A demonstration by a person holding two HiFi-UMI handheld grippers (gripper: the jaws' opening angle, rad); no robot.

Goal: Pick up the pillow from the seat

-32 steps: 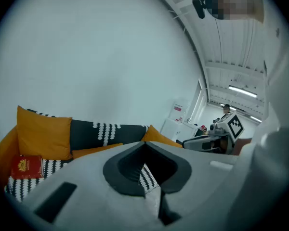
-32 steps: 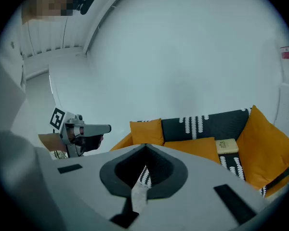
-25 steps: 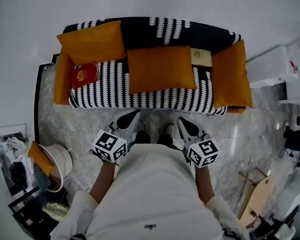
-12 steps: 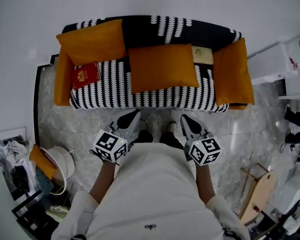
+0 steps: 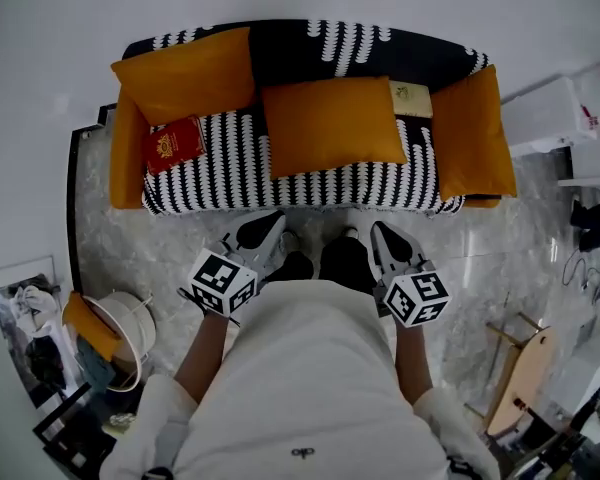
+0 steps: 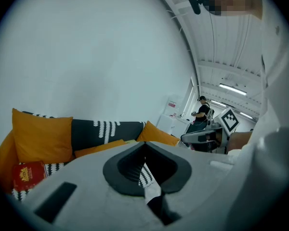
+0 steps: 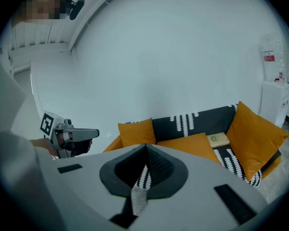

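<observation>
An orange pillow lies flat on the middle of the black-and-white striped sofa seat; it also shows in the left gripper view and the right gripper view. A second orange pillow leans on the backrest at the left. My left gripper and right gripper are held low in front of the sofa's front edge, apart from it, both pointing at the seat. Both are shut with nothing between the jaws.
A red book lies on the seat's left, a pale book at the back right. Orange cushions line both sofa ends. A white basket stands on the floor at left, a wooden frame and white cabinet at right.
The sofa has slid up in the head view while both grippers, still shut, sit a little lower in the picture. Nothing on the seat has moved.
</observation>
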